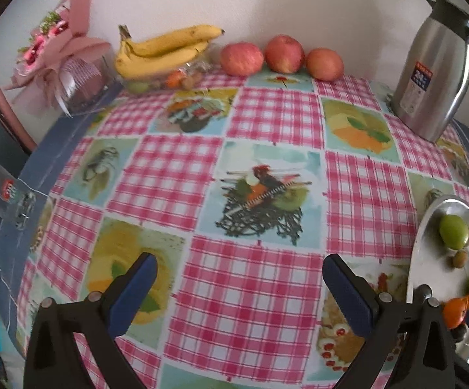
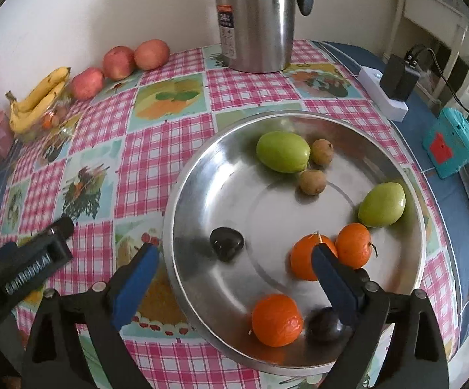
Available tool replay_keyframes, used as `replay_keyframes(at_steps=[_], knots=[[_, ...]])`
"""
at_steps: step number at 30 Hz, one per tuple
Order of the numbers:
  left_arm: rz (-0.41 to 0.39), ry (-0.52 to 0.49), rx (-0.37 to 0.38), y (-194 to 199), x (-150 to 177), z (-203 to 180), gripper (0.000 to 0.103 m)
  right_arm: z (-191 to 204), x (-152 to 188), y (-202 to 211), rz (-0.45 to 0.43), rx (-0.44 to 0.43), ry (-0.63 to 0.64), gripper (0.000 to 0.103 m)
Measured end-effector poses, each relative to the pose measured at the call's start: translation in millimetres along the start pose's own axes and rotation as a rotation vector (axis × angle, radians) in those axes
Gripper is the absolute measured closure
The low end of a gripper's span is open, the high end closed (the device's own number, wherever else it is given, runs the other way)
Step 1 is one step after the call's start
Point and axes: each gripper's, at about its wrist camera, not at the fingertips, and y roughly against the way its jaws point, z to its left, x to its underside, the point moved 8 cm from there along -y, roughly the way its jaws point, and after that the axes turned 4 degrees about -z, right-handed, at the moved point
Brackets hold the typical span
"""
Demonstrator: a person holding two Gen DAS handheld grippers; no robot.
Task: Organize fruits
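A steel bowl (image 2: 198, 194) holds two green fruits (image 2: 282, 151), two small brown fruits (image 2: 312, 181), three oranges (image 2: 276, 319) and two dark fruits (image 2: 226, 243). My right gripper (image 2: 234, 259) is open and empty above the bowl's near side. My left gripper (image 1: 239, 272) is open and empty over the checked tablecloth, left of the bowl (image 1: 429, 227). Three apples (image 1: 283, 53) and a banana bunch (image 1: 166, 50) lie along the far wall. Under the bananas a clear container (image 1: 169, 79) holds small fruits.
A steel thermos jug (image 2: 255, 19) stands at the back. A pink bouquet (image 1: 56, 55) lies at the far left corner. A white power strip with a black adapter (image 2: 393, 87) and a teal device (image 2: 450, 142) lie right of the bowl.
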Motion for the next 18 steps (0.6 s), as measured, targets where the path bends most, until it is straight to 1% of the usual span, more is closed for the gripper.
replay_keyframes(at_steps=[3, 6, 7, 9, 14, 18], knots=[[-0.019, -0.006, -0.07, 5.0, 0.1, 9.4, 0.0, -0.5, 4.7, 0.4, 0.001, 0.009, 0.006, 0.008], [-0.028, -0.033, -0.184, 10.0, 3.4, 20.6, 0.0, -0.5, 10.7, 3.0, 0.002, 0.008, 0.007, 0.008], [-0.025, -0.037, -0.19, 11.6, 5.4, 22.5, 0.0, -0.3, 12.2, 4.1, 0.001, 0.007, 0.007, 0.008], [-0.008, -0.033, -0.158, 16.0, 10.4, 25.2, 0.0, 0.2, 17.0, 7.1, 0.007, 0.005, 0.007, 0.008], [0.039, -0.035, -0.146, 31.8, 21.9, 35.7, 0.0, 1.2, 29.9, 16.2, 0.027, 0.007, 0.015, 0.008], [0.07, -0.046, -0.116, 42.3, 32.8, 41.1, 0.0, 2.8, 36.9, 30.1, 0.023, -0.004, 0.021, 0.008]])
